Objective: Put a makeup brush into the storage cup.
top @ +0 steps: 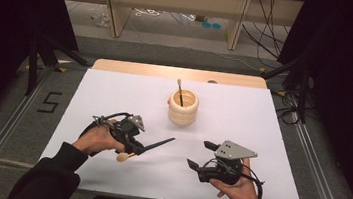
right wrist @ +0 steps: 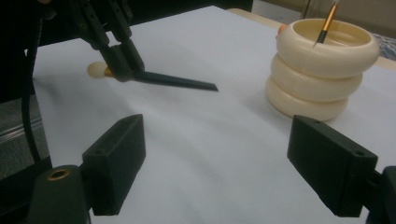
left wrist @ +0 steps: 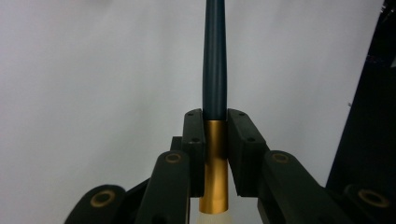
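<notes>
A brush with a dark tapered handle (top: 158, 143) (left wrist: 215, 60), a gold ferrule (left wrist: 215, 158) and a cream head (top: 122, 157) is held low over the white table top (top: 243, 117). My left gripper (top: 138, 148) (left wrist: 215, 128) is shut on the ferrule, and the handle points right towards the middle. The right gripper view shows that gripper (right wrist: 122, 65) and the brush (right wrist: 175, 80) at the upper left. A cream ribbed holder (top: 183, 109) (right wrist: 318, 74) stands at the centre back with a second brush (top: 180, 92) (right wrist: 325, 23) upright in it. My right gripper (top: 200, 154) (right wrist: 223, 163) is open and holds nothing, near the front right.
A wooden table edge (top: 180, 73) shows behind the white top. Beyond it are floor cables (top: 261, 44) and wooden legs (top: 114, 12). Metal rails (top: 4, 135) run along both sides, with a "5" mark (top: 49, 101) on the floor at the left.
</notes>
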Action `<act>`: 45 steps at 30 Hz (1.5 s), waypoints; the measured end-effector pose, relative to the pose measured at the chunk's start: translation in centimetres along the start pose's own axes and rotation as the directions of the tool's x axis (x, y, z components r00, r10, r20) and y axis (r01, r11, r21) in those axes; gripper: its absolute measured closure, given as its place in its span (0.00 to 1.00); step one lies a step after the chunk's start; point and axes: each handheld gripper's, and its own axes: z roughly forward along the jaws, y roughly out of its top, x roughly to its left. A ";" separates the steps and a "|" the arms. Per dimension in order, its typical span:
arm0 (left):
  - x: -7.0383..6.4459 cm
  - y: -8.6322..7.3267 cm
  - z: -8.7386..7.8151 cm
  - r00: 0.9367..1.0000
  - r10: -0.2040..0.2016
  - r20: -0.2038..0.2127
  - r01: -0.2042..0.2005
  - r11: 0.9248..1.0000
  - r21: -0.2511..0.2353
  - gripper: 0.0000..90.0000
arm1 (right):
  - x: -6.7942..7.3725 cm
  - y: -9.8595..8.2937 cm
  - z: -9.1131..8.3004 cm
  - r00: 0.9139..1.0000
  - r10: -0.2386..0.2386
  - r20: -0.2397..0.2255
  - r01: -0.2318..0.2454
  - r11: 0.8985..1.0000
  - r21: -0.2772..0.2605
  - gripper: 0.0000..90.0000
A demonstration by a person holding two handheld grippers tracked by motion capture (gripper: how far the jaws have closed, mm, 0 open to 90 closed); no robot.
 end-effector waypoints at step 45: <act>-5.4 4.4 1.4 0.988 0.117 0.104 -0.122 0.992 0.036 0.86 | 5.6 1.1 2.8 0.792 -0.599 -0.119 0.610 0.786 0.101 0.39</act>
